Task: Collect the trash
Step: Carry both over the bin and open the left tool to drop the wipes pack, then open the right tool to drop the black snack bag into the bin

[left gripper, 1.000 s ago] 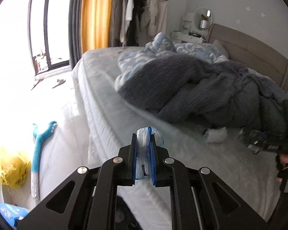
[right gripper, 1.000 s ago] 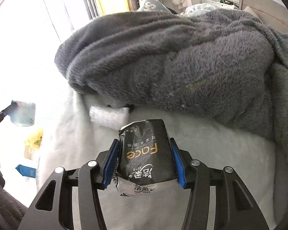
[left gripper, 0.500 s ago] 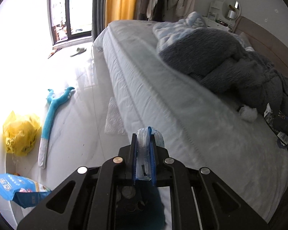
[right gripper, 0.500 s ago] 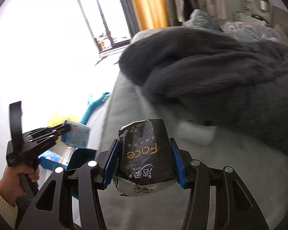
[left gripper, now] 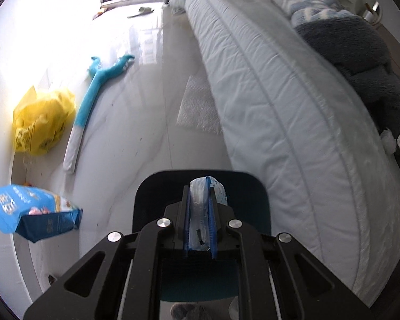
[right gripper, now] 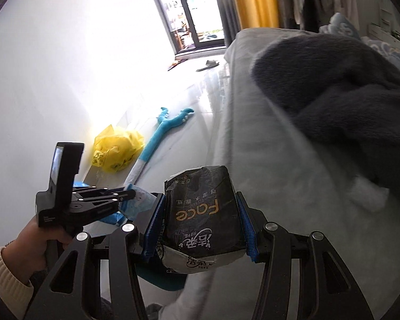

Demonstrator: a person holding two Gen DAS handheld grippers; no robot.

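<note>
The bed point(left gripper: 293, 101) serves as the landmark, running up the right half of the left wrist view with its white quilted side facing the pale floor point(left gripper: 146, 122). Farthest from the bed, against the wall, lies a blue snack bag point(left gripper: 26, 213), and beyond it a crumpled yellow plastic bag point(left gripper: 42, 122). Between that bag and the bed stretches a long blue plush toy point(left gripper: 93, 93). Right against the bed's side sits a pale rug point(left gripper: 197, 106). At the bed's near end stands a dark blue bin point(left gripper: 200, 213), close beside the mattress. Directly above the bin hangs the left gripper point(left gripper: 200, 213), its blue pads pinched narrowly on a crumpled pale blue wrapper point(left gripper: 198, 208). On top of the bed, a grey fleece blanket point(left gripper: 360, 48) is heaped toward the far side, with a white wad point(left gripper: 388, 138) at its edge.

In the right wrist view, a hand point(right gripper: 32, 242) in a cream cuff holds the left gripper point(right gripper: 132, 194) out beside the bed, wrapper point(right gripper: 138, 202) in its tips. Nearer the bed, the right gripper point(right gripper: 200, 224) is clamped on a black tissue pack point(right gripper: 202, 213), pads pressing both sides, held over the mattress edge. The grey blanket point(right gripper: 333, 93) lies farther onto the bed
</note>
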